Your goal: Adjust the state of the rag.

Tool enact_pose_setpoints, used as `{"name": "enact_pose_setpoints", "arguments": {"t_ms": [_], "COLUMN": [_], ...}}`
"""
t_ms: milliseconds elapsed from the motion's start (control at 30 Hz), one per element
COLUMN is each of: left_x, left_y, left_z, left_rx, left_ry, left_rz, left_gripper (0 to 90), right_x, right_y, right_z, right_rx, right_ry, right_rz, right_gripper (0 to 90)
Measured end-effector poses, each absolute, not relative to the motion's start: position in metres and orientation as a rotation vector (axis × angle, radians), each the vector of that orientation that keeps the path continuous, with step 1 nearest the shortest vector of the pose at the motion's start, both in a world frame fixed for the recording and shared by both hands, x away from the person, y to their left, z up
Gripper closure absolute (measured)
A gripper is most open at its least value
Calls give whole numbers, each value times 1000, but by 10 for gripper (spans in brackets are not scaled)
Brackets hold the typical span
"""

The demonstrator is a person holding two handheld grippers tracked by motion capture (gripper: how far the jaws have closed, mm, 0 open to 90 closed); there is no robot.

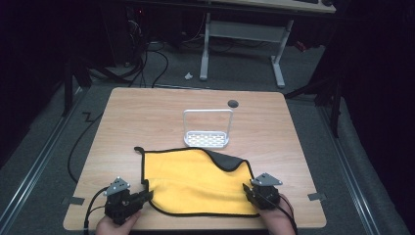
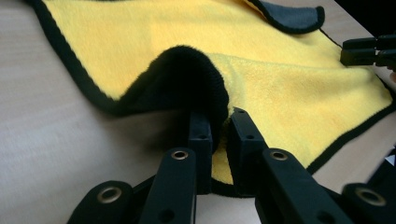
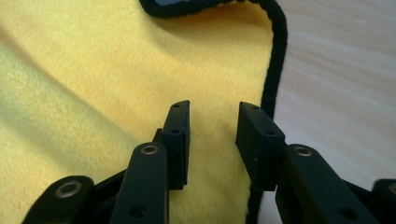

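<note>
**One corner pinched, the other not yet caught**

Nearest me, the left gripper [image 2: 219,123] has its jaws closed on the near left corner of the yellow cloth [image 1: 195,181], the black hem bunched up between the pads. The cloth lies flat on the table [image 1: 127,117] at the near edge, its far right corner folded over grey. The right gripper [image 3: 214,121] hovers over the near right corner, jaws apart, nothing pinched. If the left lifts now, the cloth could drag askew. The right may close on fabric inside the hem and slip. The small rack [image 1: 207,128] just behind could snag it.
</note>
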State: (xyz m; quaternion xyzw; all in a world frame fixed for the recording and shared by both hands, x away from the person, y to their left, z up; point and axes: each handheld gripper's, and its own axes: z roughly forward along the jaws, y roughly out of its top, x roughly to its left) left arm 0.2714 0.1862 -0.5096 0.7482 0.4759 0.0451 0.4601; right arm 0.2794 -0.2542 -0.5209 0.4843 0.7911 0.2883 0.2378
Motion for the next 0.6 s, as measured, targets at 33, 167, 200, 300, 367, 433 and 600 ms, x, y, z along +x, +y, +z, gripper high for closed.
{"name": "enact_pose_setpoints", "arguments": {"t_ms": [33, 167, 200, 300, 367, 433, 600], "left_x": [266, 254, 254, 254, 253, 253, 254], "left_y": [187, 188, 188, 186, 186, 187, 189], "left_z": [-511, -519, -518, -517, -518, -519, -521], "left_rx": [1826, 1827, 1825, 1834, 1838, 1839, 1845], "left_ry": [1181, 1211, 1210, 1206, 1206, 1213, 1217], "left_rz": [95, 60, 63, 72, 78, 78, 91], "left_gripper": [805, 806, 806, 812, 816, 818, 828], "right_x": [279, 252, 248, 246, 255, 262, 316], "right_y": [-254, -267, -268, -264, -256, -251, -214], "right_z": [-521, -520, -519, -511, -502, -498, -496], "right_rx": [1327, 1368, 1365, 1327, 1294, 1275, 1195], "right_ry": [2168, 2154, 2151, 2132, 2116, 2117, 2161], "right_rz": [790, 785, 781, 830, 865, 886, 924], "right_gripper": [659, 660, 660, 656, 645, 633, 609]}}
